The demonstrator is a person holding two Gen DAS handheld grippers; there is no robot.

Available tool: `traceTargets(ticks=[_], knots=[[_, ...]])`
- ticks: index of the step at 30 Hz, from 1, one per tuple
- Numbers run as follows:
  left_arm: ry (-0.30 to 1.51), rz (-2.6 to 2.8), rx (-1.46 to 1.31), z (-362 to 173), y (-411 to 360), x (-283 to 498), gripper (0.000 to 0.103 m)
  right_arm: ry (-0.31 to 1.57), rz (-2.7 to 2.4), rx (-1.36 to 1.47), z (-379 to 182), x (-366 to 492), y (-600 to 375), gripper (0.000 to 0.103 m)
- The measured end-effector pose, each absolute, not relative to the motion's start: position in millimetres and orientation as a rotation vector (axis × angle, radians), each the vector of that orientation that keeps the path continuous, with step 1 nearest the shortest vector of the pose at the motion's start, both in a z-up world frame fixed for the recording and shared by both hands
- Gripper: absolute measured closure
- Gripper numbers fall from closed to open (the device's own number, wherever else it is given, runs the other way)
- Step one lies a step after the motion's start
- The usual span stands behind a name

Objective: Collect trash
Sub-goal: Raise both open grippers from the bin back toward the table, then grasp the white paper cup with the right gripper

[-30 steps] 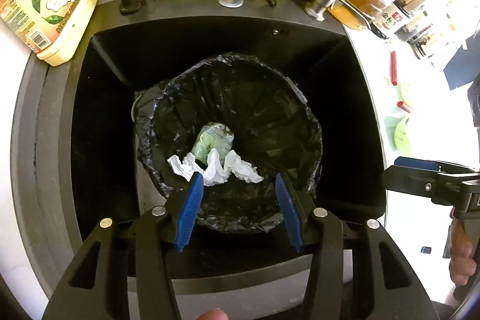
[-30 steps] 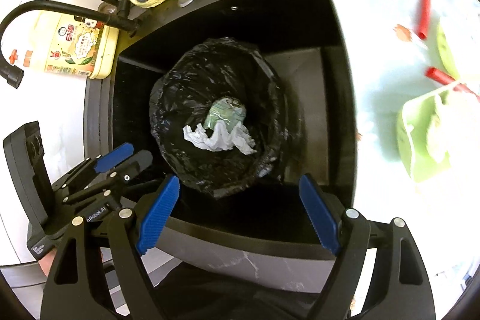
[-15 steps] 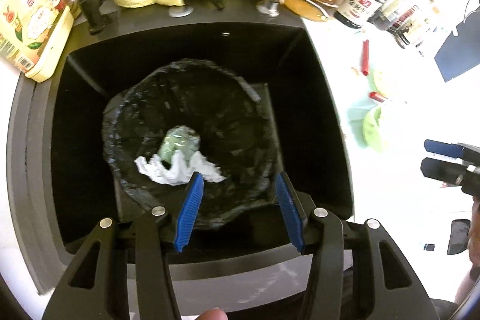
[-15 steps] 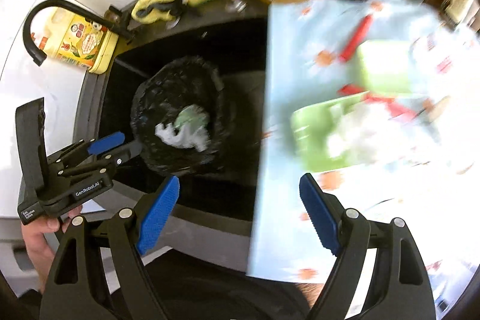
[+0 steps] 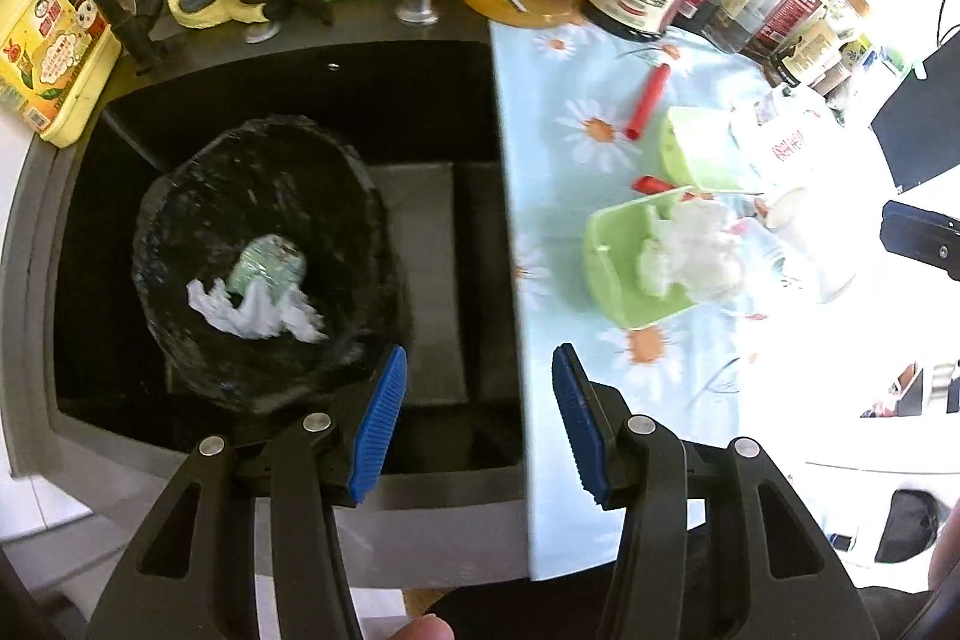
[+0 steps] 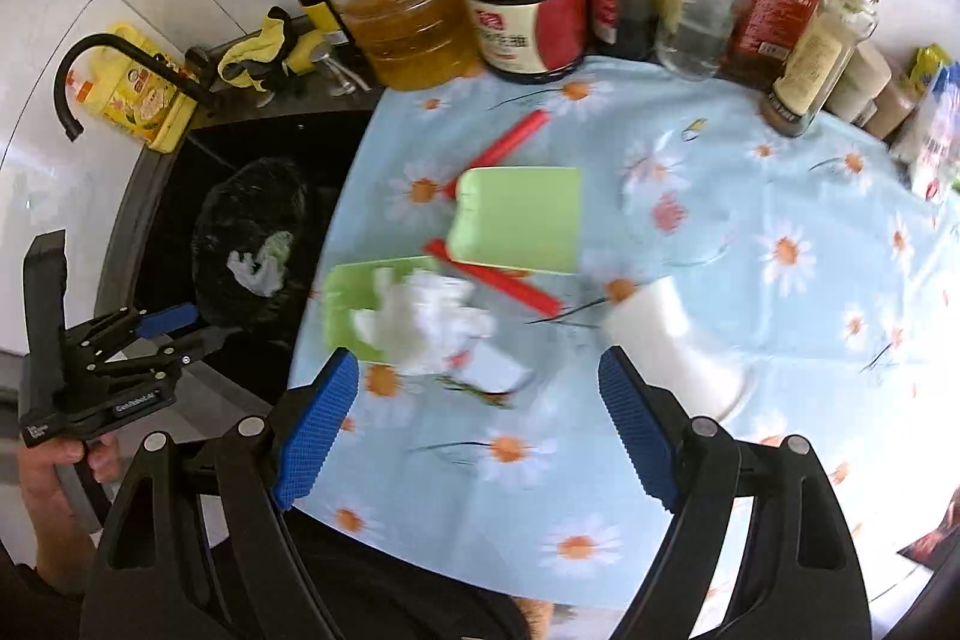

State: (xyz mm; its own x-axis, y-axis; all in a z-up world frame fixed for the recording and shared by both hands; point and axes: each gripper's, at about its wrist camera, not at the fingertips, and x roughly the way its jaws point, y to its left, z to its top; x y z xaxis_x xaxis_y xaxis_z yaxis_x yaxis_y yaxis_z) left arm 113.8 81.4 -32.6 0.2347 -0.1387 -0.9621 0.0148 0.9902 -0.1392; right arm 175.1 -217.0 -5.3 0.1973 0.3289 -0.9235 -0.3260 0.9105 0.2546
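Crumpled white tissue [image 6: 429,319] lies in a green tray [image 6: 345,307] on the table [image 6: 750,370]: light, soft, best pinched at its bulk. Left gripper [image 5: 474,424] and right gripper [image 6: 477,427] jaws spread, empty

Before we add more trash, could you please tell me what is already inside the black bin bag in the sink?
Inside the black bin bag lie a crumpled white tissue and a greenish wrapper partly beneath it. Anything under them is hidden.
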Motion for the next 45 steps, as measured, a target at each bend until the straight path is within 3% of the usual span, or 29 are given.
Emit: traceTargets(ticks=[10,26,32,45], knots=[[1.340,-0.040,-0.141,-36.3,32.3,110.5,0.054,1.351,0.488,-0.184,-35.8,204.2,-256.8,0.021],[1.338,0.045,-0.182,-42.0,2.4,108.6,0.054,1.484,0.593,-0.473,-108.3,216.3,-239.9,0.021],[1.348,0.049,-0.151,-41.9,-7.2,114.7,0.054,1.513,0.599,-0.486,-124.5,216.0,-241.4,0.037],[1.374,-0.005,-0.127,-42.3,-25.0,131.9,0.054,1.479,0.599,-0.329,-103.7,218.2,-274.7,0.040]])
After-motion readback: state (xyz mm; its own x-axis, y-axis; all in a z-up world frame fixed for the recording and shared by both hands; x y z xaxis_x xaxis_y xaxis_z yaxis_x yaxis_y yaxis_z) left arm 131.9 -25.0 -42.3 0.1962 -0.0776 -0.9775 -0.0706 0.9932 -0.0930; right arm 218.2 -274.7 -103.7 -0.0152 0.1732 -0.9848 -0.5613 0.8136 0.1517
